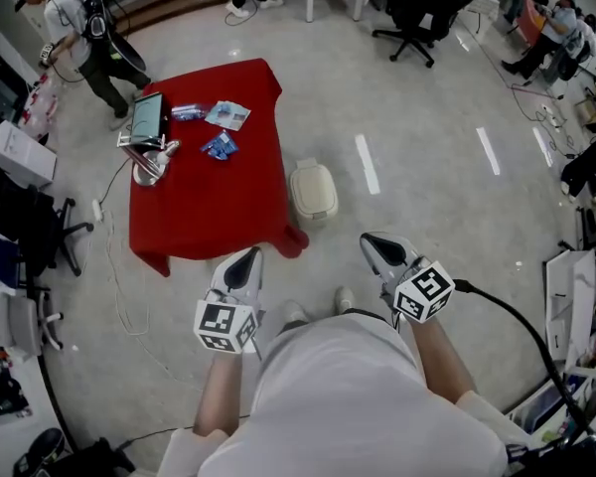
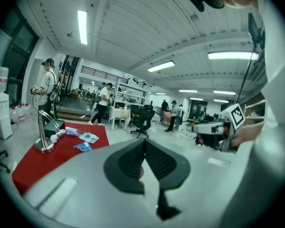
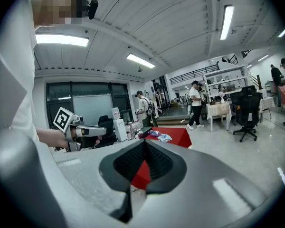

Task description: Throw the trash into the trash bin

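Left gripper (image 1: 242, 258) and right gripper (image 1: 379, 243) hang empty, fingers (image 2: 124, 164) closed, likely because the wrappers (image 1: 220, 145) on the red surface (image 1: 214, 212) beside the trash bin (image 1: 314, 192) lie well ahead

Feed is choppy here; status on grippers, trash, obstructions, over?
Left gripper and right gripper shut, empty. Wrappers on red table, untouched. Trash bin beside table. Nothing blocking.

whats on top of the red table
On the red tablecloth, toward its far end: a few blue wrappers, a curved metal stand and a dark boxy device. The cloth hangs down over the sides, so whatever is under the table is hidden.
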Motion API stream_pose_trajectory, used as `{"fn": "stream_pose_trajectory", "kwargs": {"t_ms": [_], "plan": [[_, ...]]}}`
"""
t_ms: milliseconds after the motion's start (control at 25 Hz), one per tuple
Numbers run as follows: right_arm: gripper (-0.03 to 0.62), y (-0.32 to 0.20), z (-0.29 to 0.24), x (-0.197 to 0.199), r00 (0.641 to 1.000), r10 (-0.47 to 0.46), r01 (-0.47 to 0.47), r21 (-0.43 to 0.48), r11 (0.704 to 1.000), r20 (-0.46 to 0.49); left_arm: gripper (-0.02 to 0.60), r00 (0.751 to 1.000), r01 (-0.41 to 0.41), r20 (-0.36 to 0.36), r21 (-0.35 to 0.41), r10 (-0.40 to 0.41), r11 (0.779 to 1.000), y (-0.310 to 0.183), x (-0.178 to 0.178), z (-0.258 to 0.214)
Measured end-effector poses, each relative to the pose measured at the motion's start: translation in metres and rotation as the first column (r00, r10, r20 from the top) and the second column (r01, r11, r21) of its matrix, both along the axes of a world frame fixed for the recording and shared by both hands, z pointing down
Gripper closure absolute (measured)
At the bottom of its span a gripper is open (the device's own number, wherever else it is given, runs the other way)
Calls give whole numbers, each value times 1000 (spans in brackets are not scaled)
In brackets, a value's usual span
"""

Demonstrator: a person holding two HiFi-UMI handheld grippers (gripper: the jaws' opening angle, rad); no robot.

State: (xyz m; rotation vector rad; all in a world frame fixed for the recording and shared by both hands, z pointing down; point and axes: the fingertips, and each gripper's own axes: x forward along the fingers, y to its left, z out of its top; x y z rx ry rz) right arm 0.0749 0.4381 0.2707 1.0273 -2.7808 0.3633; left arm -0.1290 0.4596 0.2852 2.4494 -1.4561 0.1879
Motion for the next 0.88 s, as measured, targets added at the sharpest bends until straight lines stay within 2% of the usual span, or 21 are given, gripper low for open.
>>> {"fn": "stream_pose_trajectory", "kwargs": {"t_ms": [480, 680, 880], "plan": [[594, 11, 17, -19, 998, 69, -69, -26, 997, -13, 577, 1000, -28, 0, -33, 28, 999, 5, -33, 24], [594, 4, 23, -16, 997, 67, -68, -43, 997, -22, 577, 1000, -29, 0, -37, 29, 999, -2, -31, 27], [593, -27, 21, -11, 999, 44, -45, -18, 999, -24, 577, 999, -25, 22, -11, 26, 1000, -28, -22, 23]]}}
